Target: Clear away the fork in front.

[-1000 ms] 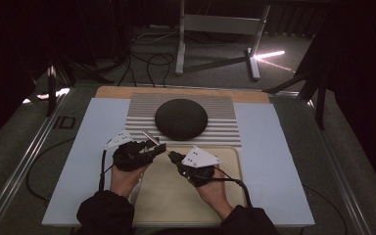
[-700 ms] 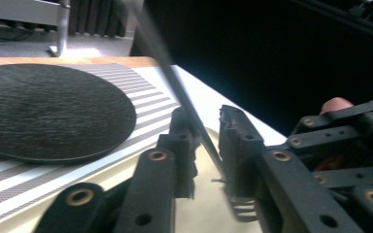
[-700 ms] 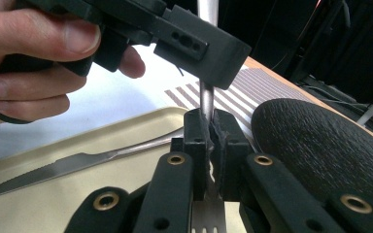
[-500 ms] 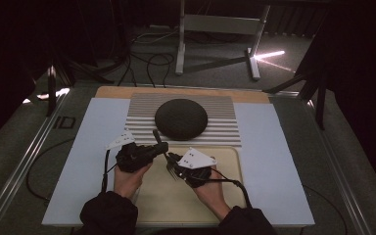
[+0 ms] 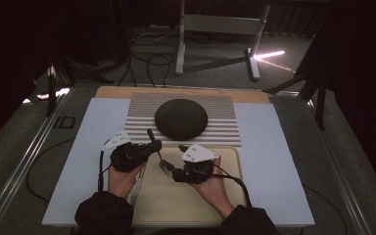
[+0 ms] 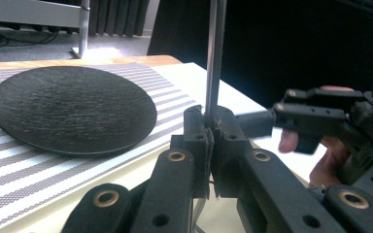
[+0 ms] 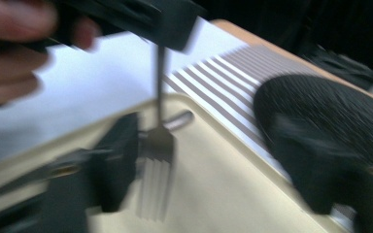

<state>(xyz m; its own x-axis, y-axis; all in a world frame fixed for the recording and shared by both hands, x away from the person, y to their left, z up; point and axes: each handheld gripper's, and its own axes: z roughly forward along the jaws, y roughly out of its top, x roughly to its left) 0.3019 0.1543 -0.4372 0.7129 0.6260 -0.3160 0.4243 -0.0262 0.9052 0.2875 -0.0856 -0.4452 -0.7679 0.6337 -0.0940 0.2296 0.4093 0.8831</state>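
One fork (image 5: 162, 164), stiff, light and slick metal, hangs at lower centre, clamped mid-handle by the left gripper (image 5: 152, 145); the right gripper (image 5: 177, 172), jaws just opening, releases it.

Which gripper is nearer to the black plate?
Left. The left gripper, holding the fork, is beside the black plate; the right gripper is further back.

A dim surface (image 5: 14, 161) carries a pale sheet (image 5: 95, 147). On the sheet lie a striped mat (image 5: 225, 122) and a cream tray (image 5: 186, 200).
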